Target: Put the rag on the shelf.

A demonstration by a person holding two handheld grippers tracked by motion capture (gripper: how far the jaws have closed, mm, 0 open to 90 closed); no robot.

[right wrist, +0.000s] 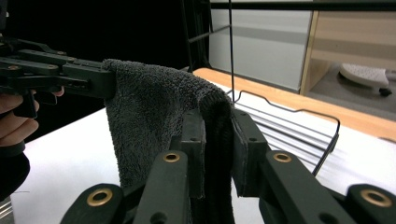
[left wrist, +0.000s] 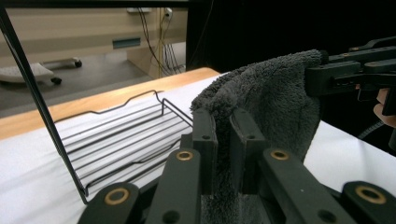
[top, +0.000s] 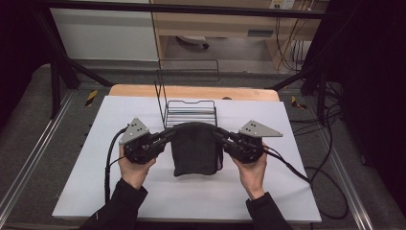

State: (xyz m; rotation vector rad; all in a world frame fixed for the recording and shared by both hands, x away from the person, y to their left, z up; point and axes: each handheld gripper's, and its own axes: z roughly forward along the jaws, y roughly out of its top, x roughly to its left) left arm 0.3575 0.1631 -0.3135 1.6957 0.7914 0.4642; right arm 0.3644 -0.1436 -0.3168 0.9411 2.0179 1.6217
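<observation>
Forearms and hands: two dark sleeves enter at the bottom of the high view, each hand on a gripper.
Left gripper (top: pixel 160 139): jaws clamped on the left top corner of the towel (top: pixel 195 149); its own view shows the pile pinched between both black fingers (left wrist: pixel 205 140).
Right gripper (top: pixel 229 139): jaws closed on the opposite top corner, a folded edge squeezed between its fingers (right wrist: pixel 192 140).
Towel position: held up between the two grippers, hanging in a dark fold above the white table (top: pixel 268 191), just in front of the wire rack (top: pixel 190 112).
Handling judgement: soft, limp and light; it sags between the grips and should not slip from closed pads. Corners or the hemmed top edge look the best hold; a mid-cloth pinch would bunch it.
High view adds: the full drape, its lower edge near the table; contact there cannot be told.
Gripper views add: thick terry pile, bite depth, and the rack's flat ribbed base (left wrist: pixel 126 140) with one tall upright wire.
</observation>
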